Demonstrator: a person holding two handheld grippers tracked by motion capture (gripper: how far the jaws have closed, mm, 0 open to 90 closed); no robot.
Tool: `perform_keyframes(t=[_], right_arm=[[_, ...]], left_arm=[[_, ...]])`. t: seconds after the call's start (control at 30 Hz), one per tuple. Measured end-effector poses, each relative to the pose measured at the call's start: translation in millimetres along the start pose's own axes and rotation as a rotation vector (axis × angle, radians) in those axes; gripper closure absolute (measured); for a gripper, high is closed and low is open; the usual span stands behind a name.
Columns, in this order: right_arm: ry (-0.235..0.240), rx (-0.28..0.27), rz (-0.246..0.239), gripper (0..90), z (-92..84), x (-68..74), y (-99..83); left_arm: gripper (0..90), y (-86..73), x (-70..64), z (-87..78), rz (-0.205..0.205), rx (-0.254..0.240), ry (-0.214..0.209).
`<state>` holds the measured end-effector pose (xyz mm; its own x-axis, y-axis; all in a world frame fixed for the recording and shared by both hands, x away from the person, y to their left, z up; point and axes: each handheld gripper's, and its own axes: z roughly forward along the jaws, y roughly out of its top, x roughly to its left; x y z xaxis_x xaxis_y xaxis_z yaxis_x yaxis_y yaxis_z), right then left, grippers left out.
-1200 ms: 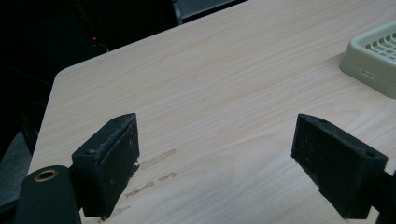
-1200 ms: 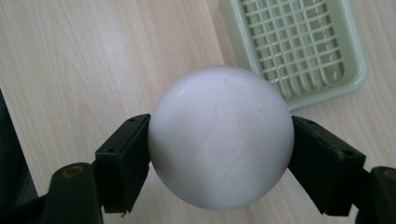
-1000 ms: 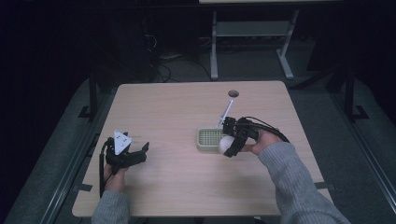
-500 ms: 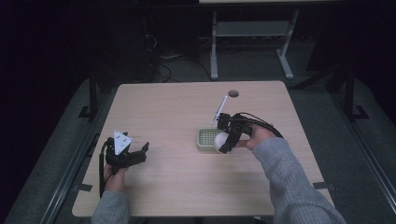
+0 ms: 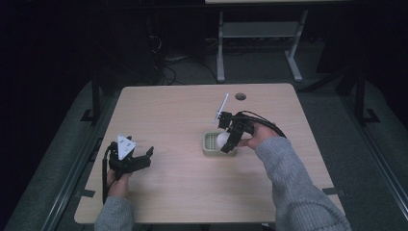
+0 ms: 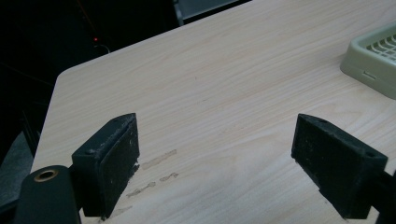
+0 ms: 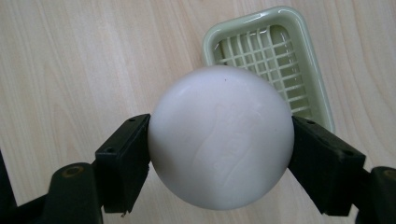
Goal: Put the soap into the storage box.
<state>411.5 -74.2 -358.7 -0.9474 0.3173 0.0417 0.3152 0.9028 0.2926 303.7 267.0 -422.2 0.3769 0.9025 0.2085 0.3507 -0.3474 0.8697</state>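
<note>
Right gripper (image 7: 219, 140) clamps a white ball (image 7: 220, 137) between its two black jaws — one pad pressed to each side of it. In the high view this gripper (image 5: 225, 142) holds the ball (image 5: 222, 140) directly over a pale green tray (image 5: 210, 143) with a slotted grid floor; whether the ball touches the tray cannot be told. From the right gripper view the tray (image 7: 308, 60) lies beyond the ball, partly hidden by it, on the light wood bench (image 5: 173, 110).

Left gripper (image 5: 142, 159) sits well apart, near the bench's left front edge, resting low with its jaws spread wide and nothing between them — bare bench (image 6: 210, 93) shows in the gap (image 6: 215, 158), and a corner of the tray (image 6: 373, 60) lies off at the far right.
</note>
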Motion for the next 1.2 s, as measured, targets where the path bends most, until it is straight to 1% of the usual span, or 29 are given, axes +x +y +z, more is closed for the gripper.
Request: perform_keyframes(t=[0.07, 0.1, 0.37, 0.47, 0.53, 0.63, 0.67, 0.73, 0.87, 1.2], right_arm=[[-0.003, 0.005, -0.003, 23.7, 0.8, -0.6, 1.1], [-0.004, 0.023, -0.010, 23.7, 2.1, -1.9, 3.4], [-0.006, 0.029, -0.009, 23.7, 3.9, -8.1, 9.8], [-0.001, 0.019, -0.008, 23.7, 6.3, -11.5, 12.7], [0.002, 0.021, -0.003, 23.7, 9.1, -13.3, 14.2], [0.004, 0.028, 0.000, 23.7, 14.3, -17.4, 15.1], [0.003, 0.040, 0.007, 23.7, 17.8, -19.4, 15.6], [0.004, 0.040, 0.011, 23.7, 20.6, -21.9, 15.8], [-0.002, 0.042, 0.012, 23.7, 24.2, -24.7, 17.0], [-0.004, 0.061, 0.020, 23.7, 36.8, -31.0, 21.5]], left_arm=[[14.8, 0.0, 0.1, 0.0, -0.001, 0.003, -0.002], [14.8, 0.0, 0.1, 0.0, -0.001, 0.002, -0.002], [14.8, 0.1, 0.3, -0.2, 0.000, 0.003, -0.002], [14.8, 0.0, 0.2, 0.1, -0.003, -0.004, -0.001], [14.8, 0.2, 0.4, -0.4, 0.001, 0.003, -0.001], [14.8, 0.0, 0.4, 0.0, -0.002, 0.000, -0.001], [14.8, 0.0, 0.5, 0.2, -0.003, -0.001, -0.002], [14.9, 0.0, 0.7, 0.1, -0.003, -0.002, -0.002], [14.8, -0.2, 0.7, 0.4, -0.009, -0.005, -0.001], [14.8, -0.2, 0.8, 0.3, -0.006, -0.004, -0.002]])
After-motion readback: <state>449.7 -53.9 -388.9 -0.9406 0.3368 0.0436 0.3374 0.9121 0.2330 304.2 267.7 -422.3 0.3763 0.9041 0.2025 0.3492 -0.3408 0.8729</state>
